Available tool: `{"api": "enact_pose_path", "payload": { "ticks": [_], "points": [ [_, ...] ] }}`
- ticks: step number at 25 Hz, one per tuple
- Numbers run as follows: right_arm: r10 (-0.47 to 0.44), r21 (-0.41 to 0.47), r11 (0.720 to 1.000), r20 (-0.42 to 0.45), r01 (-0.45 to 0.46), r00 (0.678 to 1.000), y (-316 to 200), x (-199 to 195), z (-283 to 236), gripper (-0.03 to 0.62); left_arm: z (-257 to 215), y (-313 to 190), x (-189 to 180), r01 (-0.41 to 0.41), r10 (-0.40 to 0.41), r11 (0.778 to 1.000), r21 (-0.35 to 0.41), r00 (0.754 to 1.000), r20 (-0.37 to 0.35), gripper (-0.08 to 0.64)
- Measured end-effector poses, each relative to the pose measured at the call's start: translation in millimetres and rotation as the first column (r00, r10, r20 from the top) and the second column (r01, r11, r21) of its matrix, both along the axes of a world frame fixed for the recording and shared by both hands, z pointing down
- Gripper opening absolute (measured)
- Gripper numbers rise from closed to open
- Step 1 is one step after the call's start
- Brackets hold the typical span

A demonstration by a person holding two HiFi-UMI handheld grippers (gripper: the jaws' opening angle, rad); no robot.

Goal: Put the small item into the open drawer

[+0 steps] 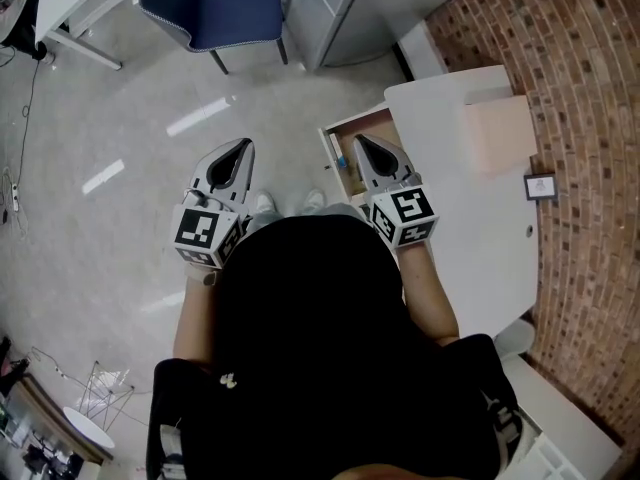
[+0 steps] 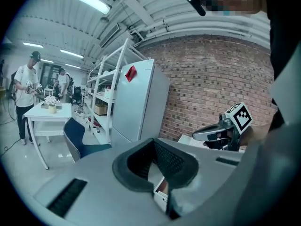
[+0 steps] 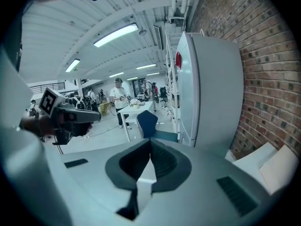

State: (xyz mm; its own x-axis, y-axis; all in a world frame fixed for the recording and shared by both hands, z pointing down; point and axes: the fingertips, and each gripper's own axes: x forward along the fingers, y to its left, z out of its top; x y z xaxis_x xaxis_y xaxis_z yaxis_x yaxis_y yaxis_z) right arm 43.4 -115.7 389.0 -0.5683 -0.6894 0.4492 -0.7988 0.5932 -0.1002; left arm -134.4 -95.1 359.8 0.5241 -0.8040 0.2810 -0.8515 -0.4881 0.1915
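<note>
Small white stick-shaped item (image 1: 334, 154): seemingly lying lengthwise along the left wall of the open wooden drawer (image 1: 362, 124) (too small to confirm). Holding the grey right gripper (image 1: 361, 142) over that drawer and the grey left gripper (image 1: 242, 145) well aside, both with jaws together, empty.

Head view steeply downward; gripper views near-level.

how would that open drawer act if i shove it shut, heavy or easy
The drawer looks shallow, with only a few small things inside, so it is probably light and easy to slide. Those loose things may shift if it is pushed hard.
</note>
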Motion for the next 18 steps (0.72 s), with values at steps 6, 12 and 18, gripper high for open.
{"api": "enact_pose_path", "payload": {
  "ticks": [6, 12, 18],
  "points": [
    [-0.009, 0.105, 0.994, 0.037, 0.006, 0.999, 1.5, -6.8, -42.8, 0.011, -22.7, -1.9, 0.9, -0.022, 0.024, 0.999, 0.044, 0.999, -0.035, 0.003],
    [-0.030, 0.149, 0.988, 0.039, 0.024, 0.999, 6.2, -14.1, -62.0, 0.011, -36.5, -3.4, 2.1, -0.029, 0.033, 0.997, 0.077, 0.998, -0.046, 0.003],
    [-0.040, 0.158, 0.987, 0.034, 0.034, 0.999, 9.5, -14.4, -60.2, 0.011, -37.3, -2.0, 4.9, -0.036, 0.038, 0.996, 0.082, 0.999, -0.022, 0.003]
  ]
}}
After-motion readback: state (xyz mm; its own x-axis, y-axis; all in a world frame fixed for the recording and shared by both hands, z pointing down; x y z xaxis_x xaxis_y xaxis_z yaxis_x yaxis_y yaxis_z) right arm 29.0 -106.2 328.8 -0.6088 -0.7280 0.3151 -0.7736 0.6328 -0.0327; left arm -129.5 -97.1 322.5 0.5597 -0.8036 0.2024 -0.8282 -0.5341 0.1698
